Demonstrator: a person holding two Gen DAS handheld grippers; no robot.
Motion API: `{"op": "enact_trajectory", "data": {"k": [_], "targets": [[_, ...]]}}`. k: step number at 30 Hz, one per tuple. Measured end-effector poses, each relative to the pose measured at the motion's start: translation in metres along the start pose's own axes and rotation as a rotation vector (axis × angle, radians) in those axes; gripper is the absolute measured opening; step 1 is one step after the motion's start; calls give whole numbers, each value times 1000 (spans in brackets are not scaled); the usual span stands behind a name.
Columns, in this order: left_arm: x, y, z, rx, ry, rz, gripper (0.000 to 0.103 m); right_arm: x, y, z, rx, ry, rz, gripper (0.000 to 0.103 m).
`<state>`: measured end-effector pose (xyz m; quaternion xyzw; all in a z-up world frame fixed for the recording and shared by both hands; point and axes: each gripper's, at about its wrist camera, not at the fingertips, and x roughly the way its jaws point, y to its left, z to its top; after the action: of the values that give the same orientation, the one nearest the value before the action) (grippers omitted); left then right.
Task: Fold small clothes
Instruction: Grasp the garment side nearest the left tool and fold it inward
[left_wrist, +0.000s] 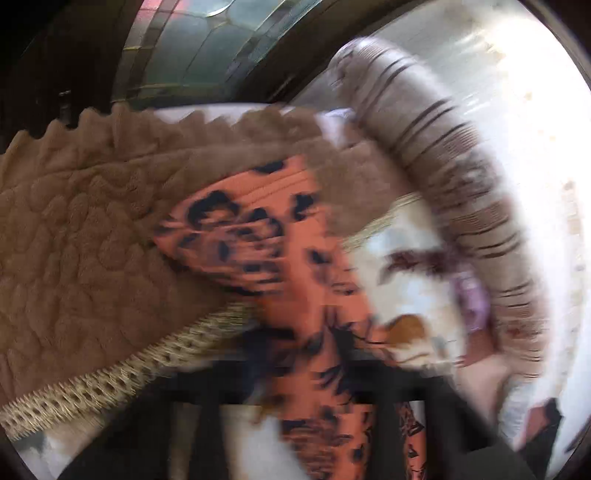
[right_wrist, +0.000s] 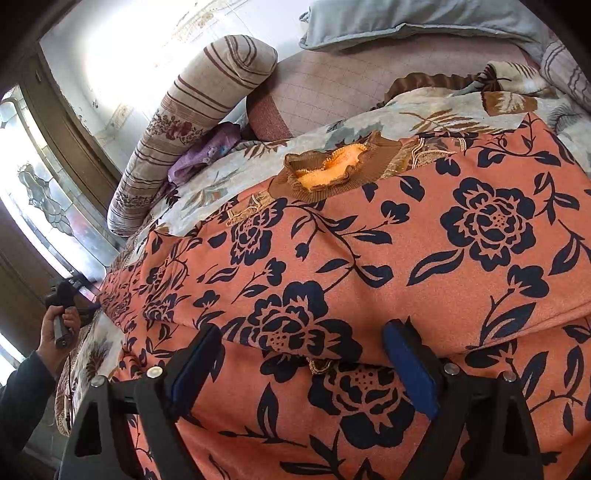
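Garment: orange floral cloth, black flower print, spread over the bed and draping toward the near edge; a fold line crosses it just ahead of the right gripper.
Second piece: small brown knit garment with an orange lining, lying at the far edge of the floral cloth, apart from both grippers.
Right gripper: fingers spread wide, blue pads on either side of the fold, holding nothing, hovering just above the cloth.
Left gripper: view heavily blurred; the floral cloth runs between its dark fingers and seems pinched there, but that cannot be told for sure.
Left hand: at the far left corner of the cloth, gripping its tool handle.
Handling: thin, light and limp by the look of it; likely to sag and slide, not hold a crease.
Where to hold: a hem or corner near the fold, both layers pinched together.
Surroundings: striped bolster, brown quilted blanket, leaf-print bedspread.
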<state>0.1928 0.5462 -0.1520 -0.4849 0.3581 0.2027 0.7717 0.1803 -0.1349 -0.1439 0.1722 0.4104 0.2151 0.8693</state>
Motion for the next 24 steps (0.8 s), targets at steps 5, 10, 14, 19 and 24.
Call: {"op": "enact_trajectory", "data": {"k": [5,10,14,19,24], "targets": [[-32,-45,-12,192,-122,65,5,4,-1,0,16,-3,18,92],[-123,-166,-76,524,-272,-87,5,2,-3,1,35,-8,38,92],[-168,-264,-167,735,-257,-271,5,-9,-6,10,76,20,65,91],[-169,-349,-298,930,-145,-426,5,-85,-31,16,172,-91,105,91],[-107,-389,-422,1046,55,-462,7,-165,-87,10,262,-197,31,91]]}}
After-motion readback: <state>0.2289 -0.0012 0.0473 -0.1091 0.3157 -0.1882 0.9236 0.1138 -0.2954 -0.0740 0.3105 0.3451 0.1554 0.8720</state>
